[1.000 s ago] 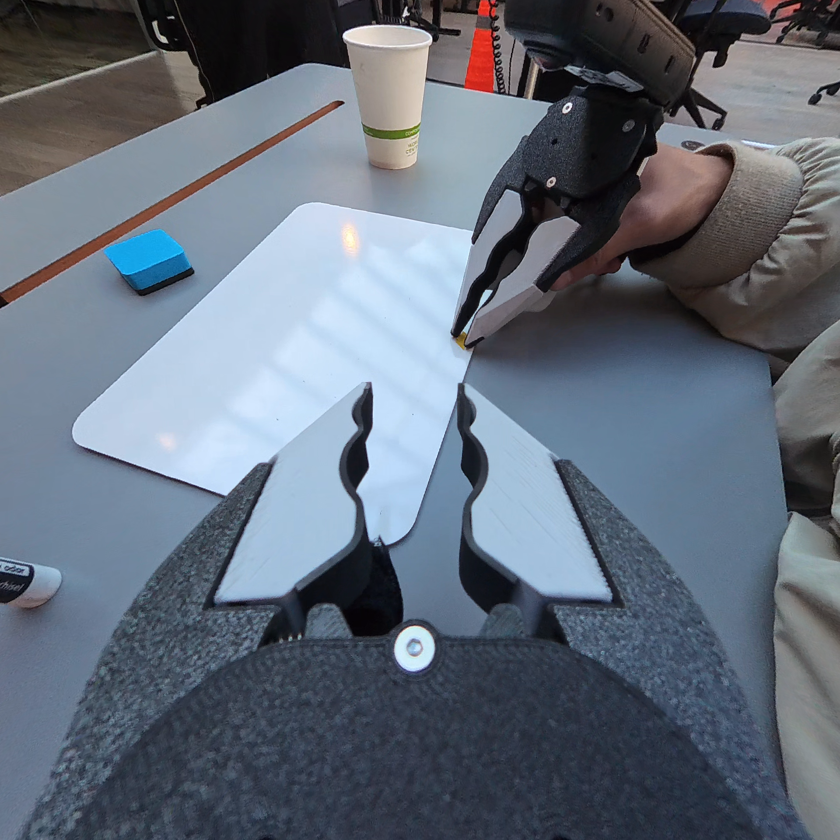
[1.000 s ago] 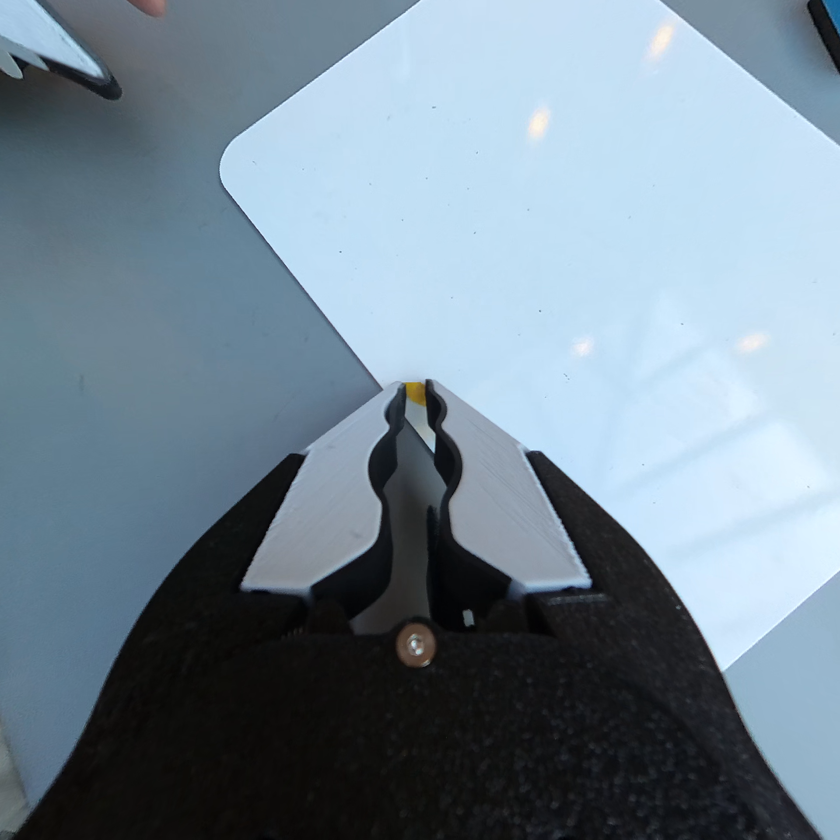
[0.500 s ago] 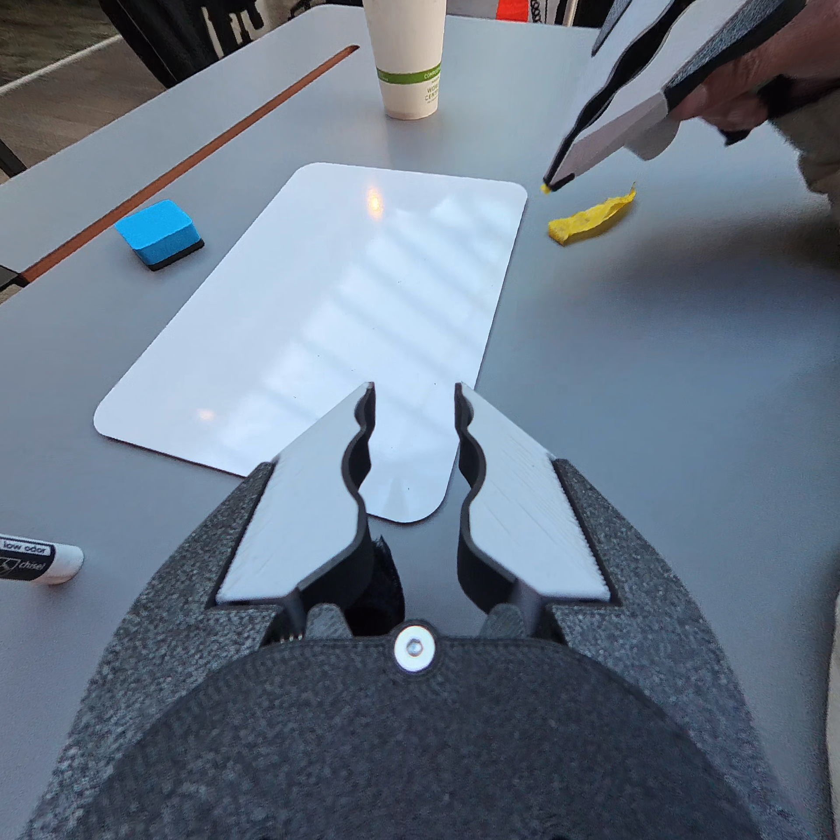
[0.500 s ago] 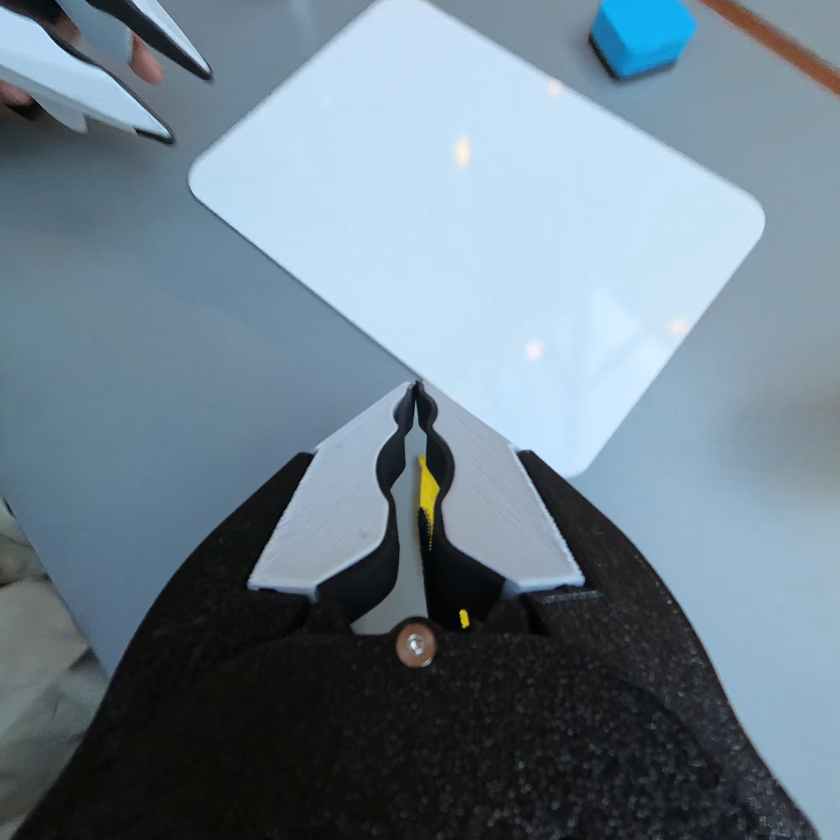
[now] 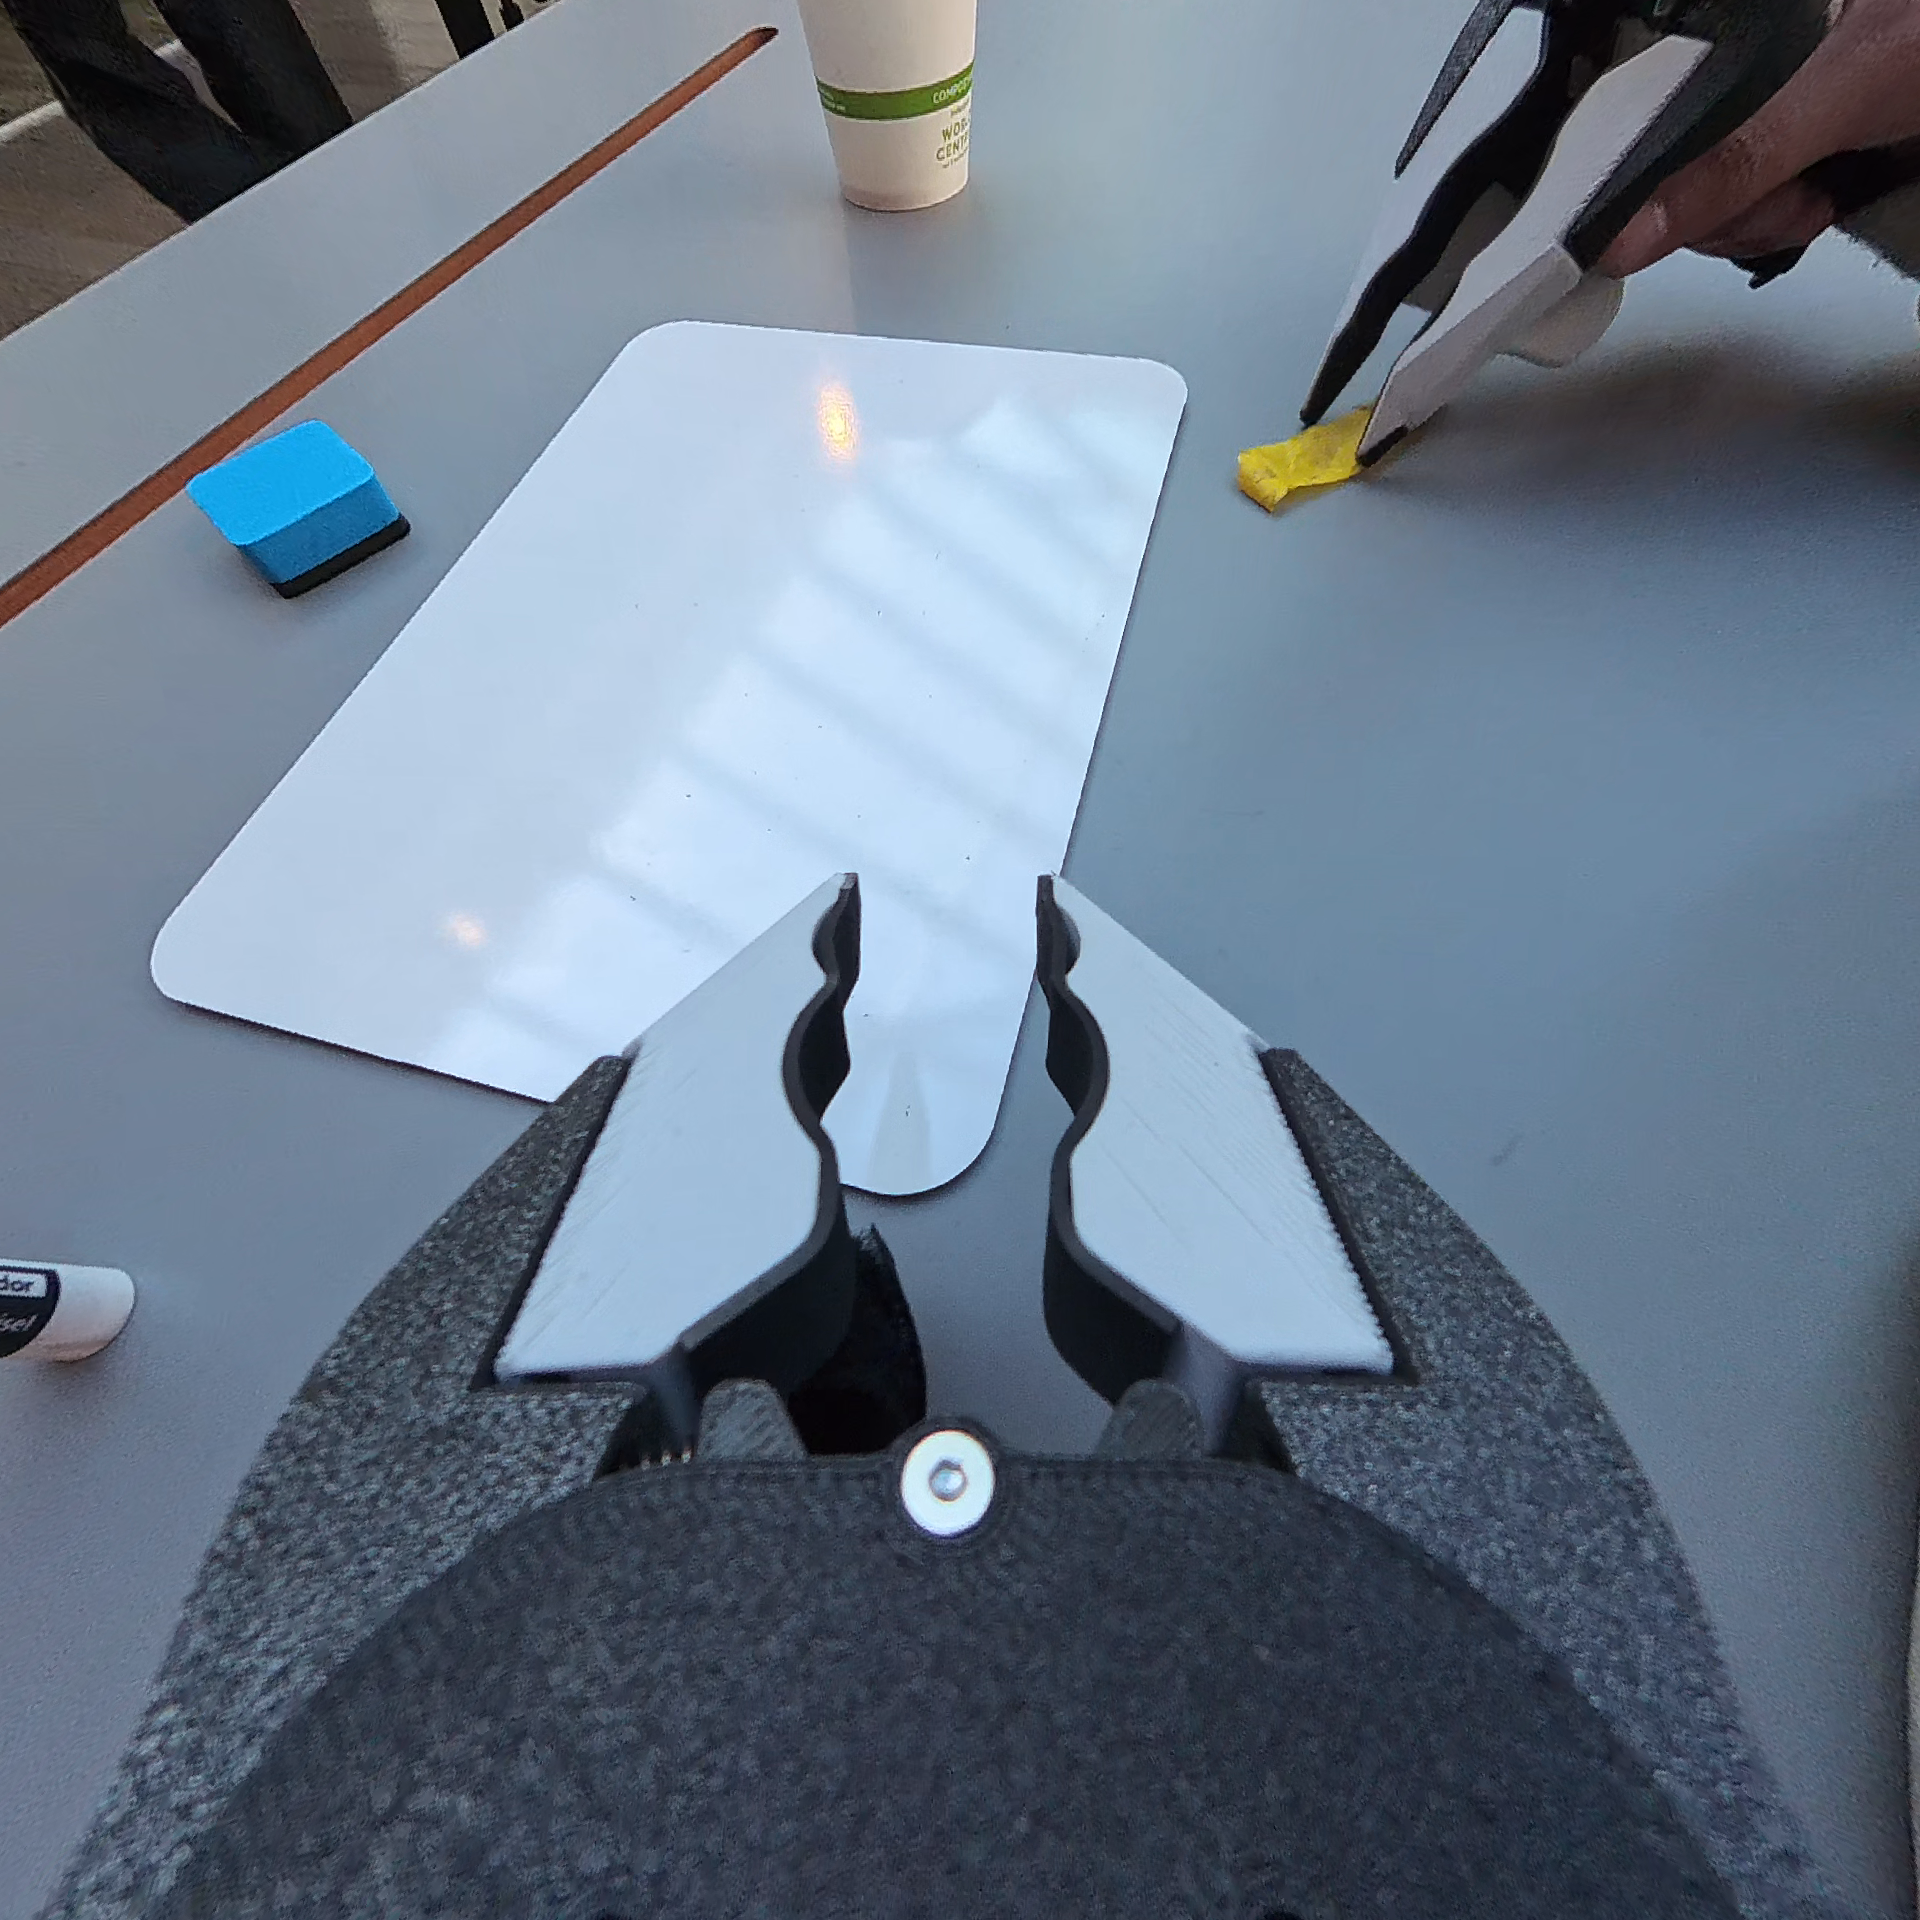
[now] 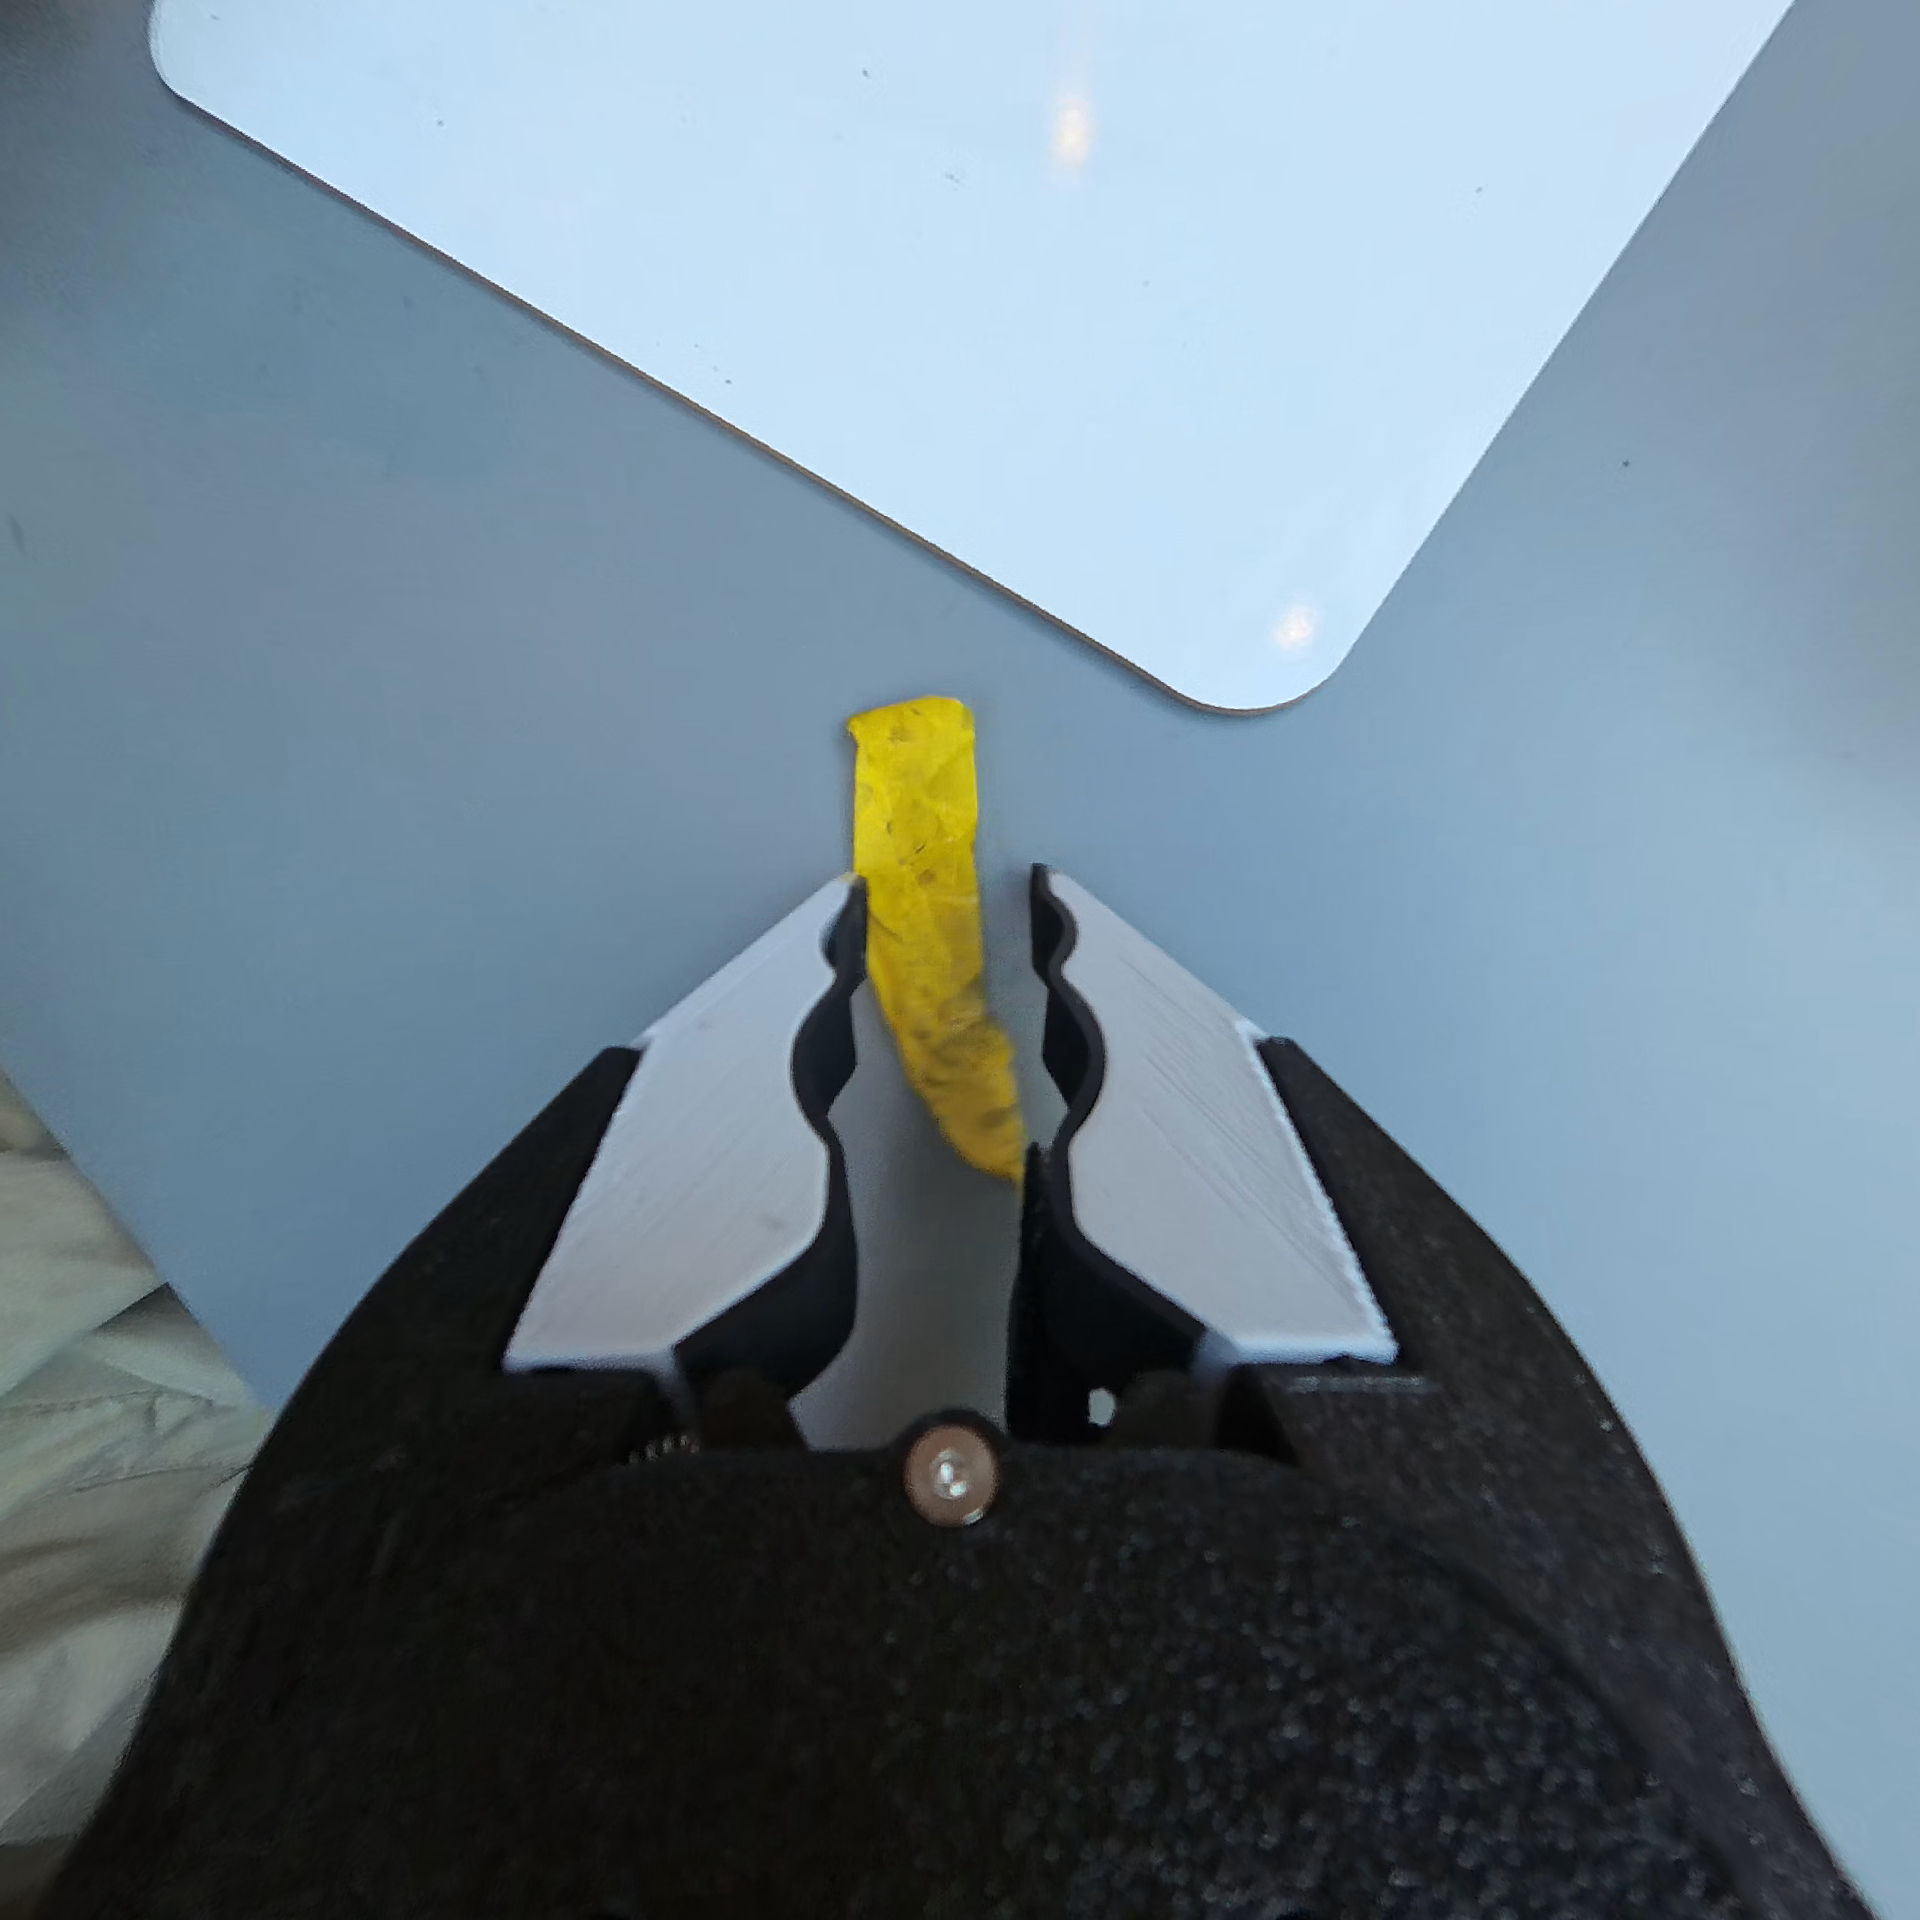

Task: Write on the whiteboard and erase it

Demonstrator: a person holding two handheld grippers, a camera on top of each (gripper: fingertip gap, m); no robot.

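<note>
Now the right gripper (image 6: pixel 948 883) had its two fingers spread apart, not pinched together like half a second before. The crumpled yellow strip (image 6: pixel 928 914) had dropped and lay loose between them on the grey table (image 6: pixel 416 727), at 5 o'clock from the white board (image 6: pixel 987 312). The left gripper (image 5: pixel 948 894) stayed spread over the board's near corner, holding nothing.

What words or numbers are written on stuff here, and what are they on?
Paper cup: a green band with pale print, and green print below it. I don't copy out writing.
Marker at the left edge of the picture: a black label with white print, partly cut off.
Whiteboard, blue eraser, yellow tape: no writing shows on them.
</note>
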